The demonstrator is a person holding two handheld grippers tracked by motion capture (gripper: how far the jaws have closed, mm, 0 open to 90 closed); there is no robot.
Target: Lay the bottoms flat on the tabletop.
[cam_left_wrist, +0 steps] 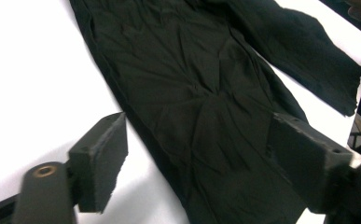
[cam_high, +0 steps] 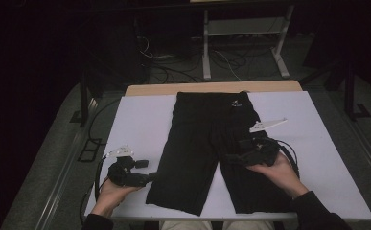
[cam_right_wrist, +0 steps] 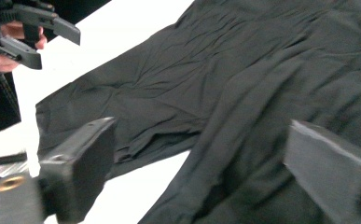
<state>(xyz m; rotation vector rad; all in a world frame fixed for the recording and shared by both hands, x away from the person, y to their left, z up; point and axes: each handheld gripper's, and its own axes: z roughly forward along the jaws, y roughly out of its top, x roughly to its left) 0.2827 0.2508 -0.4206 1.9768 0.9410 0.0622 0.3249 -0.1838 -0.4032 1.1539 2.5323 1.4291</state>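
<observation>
**Shorts flat on the board, both tongs spread and empty**

High view gives the whole layout: black shorts (cam_high: 212, 143) lying flat on the white table (cam_high: 140, 124), waistband at the far end, two legs running back twd the person, so long axis goes far-to-near. Left gripper (cam_high: 150, 176) sits just beside the left leg's hem, off the cloth; right gripper (cam_high: 231, 158) is above the right leg. Left gripper view adds detail: soft, creased matte fabric, uneven hem edge, w/ jaws spread wide, nothing between. Right gripper view shows fine wrinkles, the gap between the legs, jaws likewise apart, pinching nothing. Jaw pads blocky, black, squared.
</observation>
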